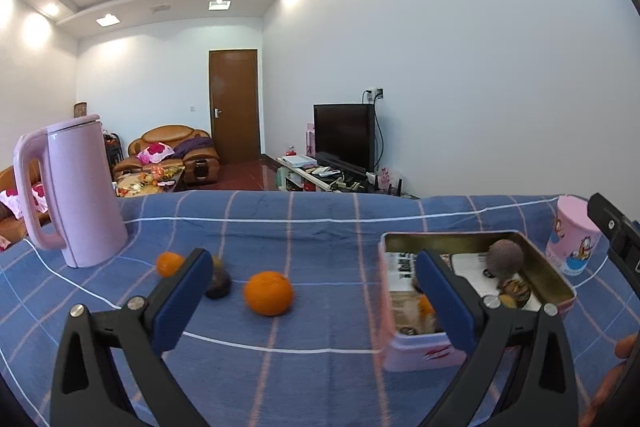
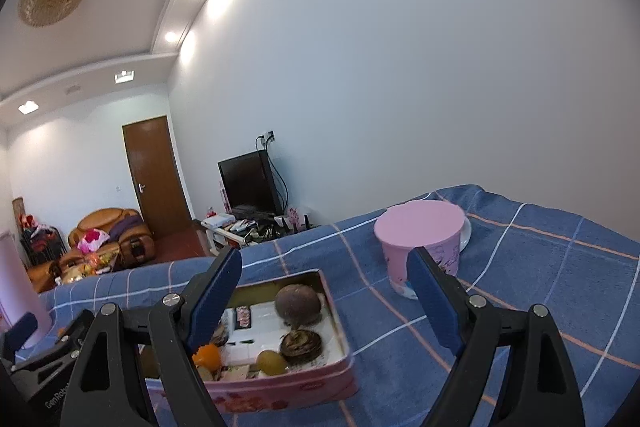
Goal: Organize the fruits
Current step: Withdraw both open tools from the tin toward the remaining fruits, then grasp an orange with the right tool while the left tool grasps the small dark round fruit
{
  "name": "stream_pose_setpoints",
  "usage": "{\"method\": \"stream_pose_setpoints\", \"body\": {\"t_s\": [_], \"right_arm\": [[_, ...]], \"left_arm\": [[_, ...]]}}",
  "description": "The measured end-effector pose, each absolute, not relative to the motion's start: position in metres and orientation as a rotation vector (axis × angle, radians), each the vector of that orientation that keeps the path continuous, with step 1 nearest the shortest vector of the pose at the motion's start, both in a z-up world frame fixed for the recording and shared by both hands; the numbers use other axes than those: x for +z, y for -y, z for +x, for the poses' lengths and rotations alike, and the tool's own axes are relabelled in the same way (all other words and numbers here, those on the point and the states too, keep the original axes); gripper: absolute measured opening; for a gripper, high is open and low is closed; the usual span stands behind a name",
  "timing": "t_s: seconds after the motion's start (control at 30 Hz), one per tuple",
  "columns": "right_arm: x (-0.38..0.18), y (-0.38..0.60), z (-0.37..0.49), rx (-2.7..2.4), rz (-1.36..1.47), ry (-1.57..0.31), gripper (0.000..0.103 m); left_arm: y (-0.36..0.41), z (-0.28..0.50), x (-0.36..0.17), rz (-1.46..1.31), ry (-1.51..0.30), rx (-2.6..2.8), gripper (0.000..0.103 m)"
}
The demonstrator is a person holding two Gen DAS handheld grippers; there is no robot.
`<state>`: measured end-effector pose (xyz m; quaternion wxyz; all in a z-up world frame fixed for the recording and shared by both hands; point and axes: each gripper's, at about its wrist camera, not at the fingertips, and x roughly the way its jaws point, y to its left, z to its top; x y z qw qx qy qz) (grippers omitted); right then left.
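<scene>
On the table (image 1: 320,379) before you, the kettle (image 1: 80,195) stands far left. Right of it lie a small orange (image 1: 169,263), a dark fruit (image 1: 218,285) and a larger orange (image 1: 269,293), apart from one another. Further right sits the tin (image 1: 420,351), with a round fruit (image 2: 298,305), a ridged fruit (image 2: 301,345), a small oval fruit (image 2: 271,362) and an orange piece (image 2: 207,355) inside. Behind the tin to the right stands the cup (image 2: 420,243). Beyond the table's far edge you see the television (image 1: 344,137), left of it the door (image 1: 234,107) and the sofa (image 1: 172,155).
</scene>
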<state>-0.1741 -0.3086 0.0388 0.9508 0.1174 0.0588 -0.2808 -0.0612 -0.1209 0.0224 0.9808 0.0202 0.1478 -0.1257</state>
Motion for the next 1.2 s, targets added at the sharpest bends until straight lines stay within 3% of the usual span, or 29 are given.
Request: {"method": "stream_pose_setpoints", "body": {"t_s": [0.7,1.2], "right_arm": [[0.032,0.21,-0.117,-0.42,0.195,-0.18,0.086],[0.021,0.153,-0.053,-0.234,0.101,-0.322,0.086]], "left_arm": [[0.027,-0.008,0.019,0.084,-0.33,-0.163,0.103],[-0.042,0.057,0.004,0.06,-0.518,0.083,0.103]]}}
